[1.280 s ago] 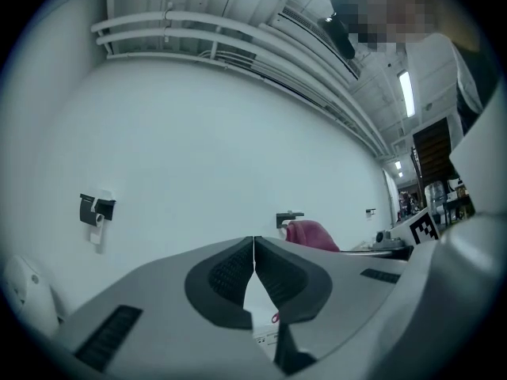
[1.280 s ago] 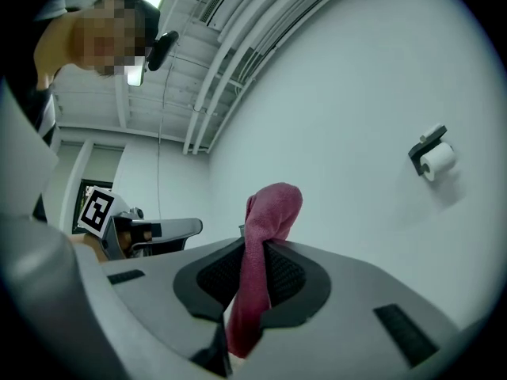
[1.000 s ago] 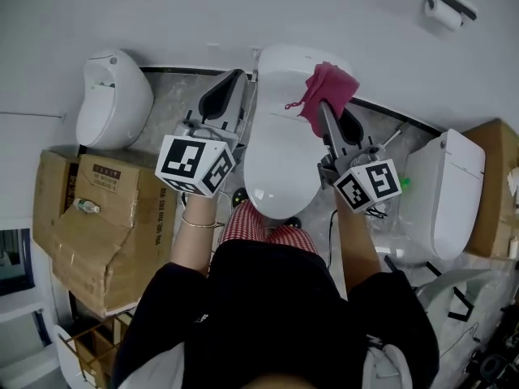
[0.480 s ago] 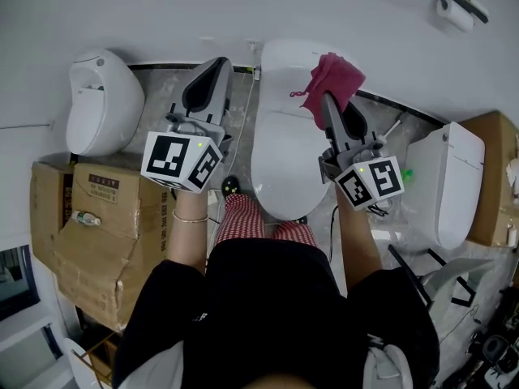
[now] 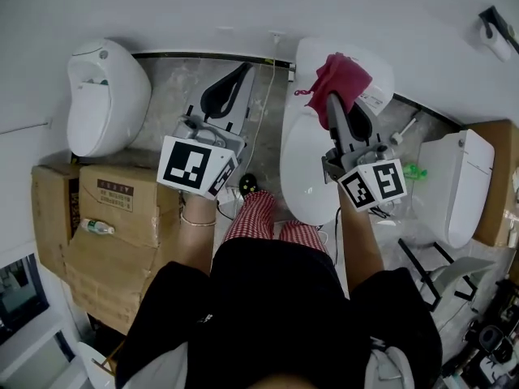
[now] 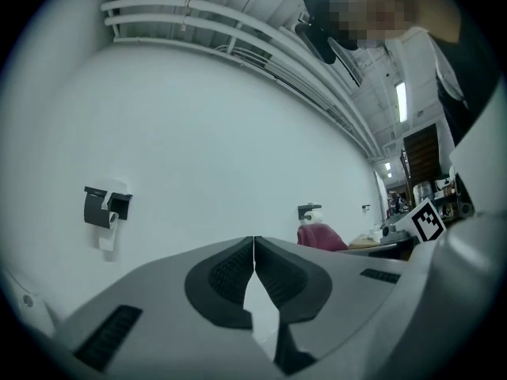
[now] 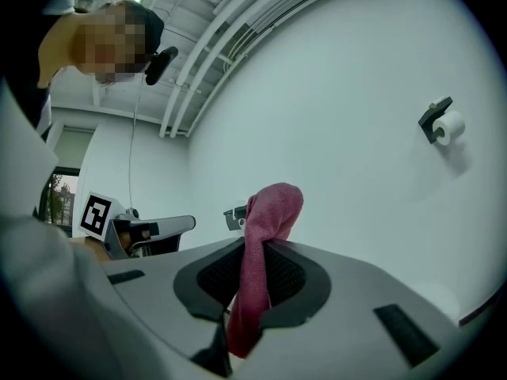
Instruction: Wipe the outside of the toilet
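Observation:
The white toilet [image 5: 312,160] stands against the wall, its lid shut, just right of centre in the head view. My right gripper [image 5: 334,96] is held above its tank end, shut on a dark pink cloth [image 5: 340,78]; the cloth [image 7: 263,244] pokes up between the jaws and hangs down behind them. My left gripper [image 5: 243,73] is over the grey floor left of the toilet, shut with nothing in it; its pads [image 6: 231,269] meet at the tips. Both gripper views face the white wall, so the toilet is hidden there.
A second white toilet [image 5: 101,96] stands at the left, a third [image 5: 458,185] at the right. Cardboard boxes [image 5: 105,225] sit on the floor at the left. A toilet-roll holder [image 5: 496,29] hangs on the wall. The person's legs [image 5: 272,225] stand before the bowl.
The view has shifted, so the toilet now sits further right. Both grippers stay raised; the right one keeps its hold on the cloth over the tank, and the left one stays shut.

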`<state>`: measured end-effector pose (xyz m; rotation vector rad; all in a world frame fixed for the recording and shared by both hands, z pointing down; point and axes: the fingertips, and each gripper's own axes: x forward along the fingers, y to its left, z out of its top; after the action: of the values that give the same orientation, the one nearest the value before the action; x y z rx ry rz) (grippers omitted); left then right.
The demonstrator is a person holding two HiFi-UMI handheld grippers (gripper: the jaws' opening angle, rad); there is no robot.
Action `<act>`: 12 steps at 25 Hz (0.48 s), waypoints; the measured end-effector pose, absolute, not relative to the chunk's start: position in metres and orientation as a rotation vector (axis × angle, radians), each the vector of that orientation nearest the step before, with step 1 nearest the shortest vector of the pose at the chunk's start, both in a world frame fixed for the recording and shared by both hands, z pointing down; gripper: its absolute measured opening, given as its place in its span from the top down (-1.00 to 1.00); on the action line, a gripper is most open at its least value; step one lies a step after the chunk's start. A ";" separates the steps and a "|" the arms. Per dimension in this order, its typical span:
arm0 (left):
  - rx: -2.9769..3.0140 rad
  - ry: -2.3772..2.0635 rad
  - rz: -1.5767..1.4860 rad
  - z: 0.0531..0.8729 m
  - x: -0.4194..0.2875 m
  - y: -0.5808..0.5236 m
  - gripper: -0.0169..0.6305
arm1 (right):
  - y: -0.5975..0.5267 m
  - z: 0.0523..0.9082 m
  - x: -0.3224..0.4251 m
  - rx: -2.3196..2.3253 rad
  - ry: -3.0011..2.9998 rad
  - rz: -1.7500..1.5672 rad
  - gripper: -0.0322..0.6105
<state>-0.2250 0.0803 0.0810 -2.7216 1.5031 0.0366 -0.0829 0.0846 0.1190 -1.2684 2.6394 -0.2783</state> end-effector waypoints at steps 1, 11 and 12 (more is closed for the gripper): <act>-2.732 1.499 0.037 0.084 -0.232 0.076 0.91 | 0.081 0.121 -0.092 -1.277 2.642 -0.280 0.70; -2.820 1.451 0.129 0.094 -0.290 0.036 0.91 | 0.049 0.130 -0.166 -1.334 2.682 -0.293 0.70; -2.824 1.444 0.135 0.094 -0.294 0.033 0.91 | 0.047 0.130 -0.174 -1.331 2.685 -0.296 0.70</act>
<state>-0.2942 0.0332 0.0936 -2.8238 1.4440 0.1349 -0.1740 0.0469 0.1304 -1.3307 2.6854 -0.2962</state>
